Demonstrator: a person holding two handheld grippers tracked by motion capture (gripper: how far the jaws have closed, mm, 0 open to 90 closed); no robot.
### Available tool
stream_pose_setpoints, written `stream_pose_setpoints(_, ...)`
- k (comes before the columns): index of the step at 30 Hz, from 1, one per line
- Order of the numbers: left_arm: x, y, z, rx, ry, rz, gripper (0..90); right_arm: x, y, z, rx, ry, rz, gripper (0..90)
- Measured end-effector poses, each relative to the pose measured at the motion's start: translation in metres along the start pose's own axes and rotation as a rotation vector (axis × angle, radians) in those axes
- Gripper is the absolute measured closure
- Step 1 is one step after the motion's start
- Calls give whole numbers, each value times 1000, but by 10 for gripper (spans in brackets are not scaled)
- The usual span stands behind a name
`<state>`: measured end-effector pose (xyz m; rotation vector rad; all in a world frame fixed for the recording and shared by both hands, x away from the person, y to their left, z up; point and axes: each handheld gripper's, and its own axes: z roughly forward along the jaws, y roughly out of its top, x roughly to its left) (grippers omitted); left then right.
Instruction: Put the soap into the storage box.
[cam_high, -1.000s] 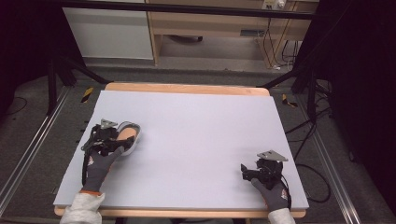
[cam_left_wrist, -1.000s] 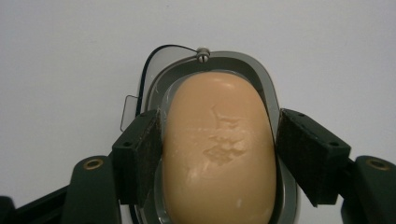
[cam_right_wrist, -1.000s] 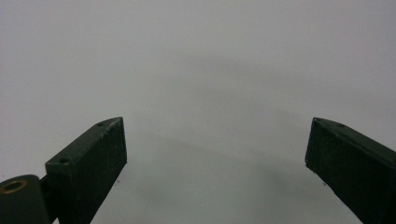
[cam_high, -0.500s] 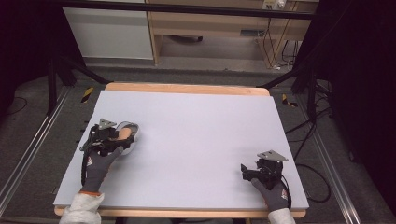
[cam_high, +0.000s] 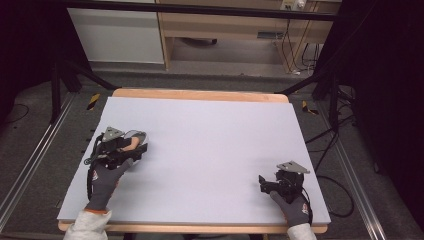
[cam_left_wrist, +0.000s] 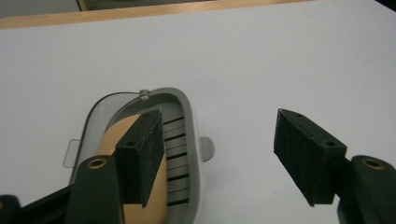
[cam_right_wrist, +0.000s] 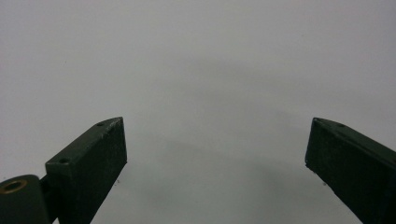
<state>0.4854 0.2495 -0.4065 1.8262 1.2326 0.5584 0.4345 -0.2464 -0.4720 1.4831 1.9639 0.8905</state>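
Between the earlier high views and the present one, the left gripper (cam_high: 131, 148) and the small grey container (cam_high: 135, 136) beneath it have shifted slightly toward the near-left part of the table (cam_high: 210, 130), while the right gripper (cam_high: 265, 184) has kept its place near the front right corner. High view: both gloved hands enter from the near edge; the left hand (cam_high: 106, 172) holds its gripper over the container, and the right hand (cam_high: 295, 205) rests its gripper low over bare tabletop. Left gripper view: the left gripper (cam_left_wrist: 219, 158) has its jaws spread wide, clasping nothing; its left-hand jaw sits inside the container (cam_left_wrist: 187, 140), against a tan rounded object (cam_left_wrist: 114, 137) lying on the slatted floor, while the other jaw stands outside the container over the white surface. A clear hinged lid (cam_left_wrist: 91, 126) lies open at the container's far side. Right gripper view: the right gripper (cam_right_wrist: 217, 154) has its jaws spread wide above plain white tabletop (cam_right_wrist: 201, 70), with nothing between them.
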Motion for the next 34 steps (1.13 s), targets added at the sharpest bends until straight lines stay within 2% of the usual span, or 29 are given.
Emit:
stream_pose_setpoints(7, -18, -5, -2, 0, -46, 46, 326, -2, -1, -1, -4, -4, 5, 57)
stream_pose_setpoints(14, -35, -17, -1, 18, -63, 93, 331, -3, -2, -1, -4, -4, 8, 57)
stream_pose_setpoints(23, -46, -32, 2, 36, -80, 105, 354, -5, -3, -2, -2, 4, 22, 57)
stream_pose_setpoints(34, -51, -56, 8, 118, -97, 142, 360, -16, -6, -3, -1, -7, 37, 57)
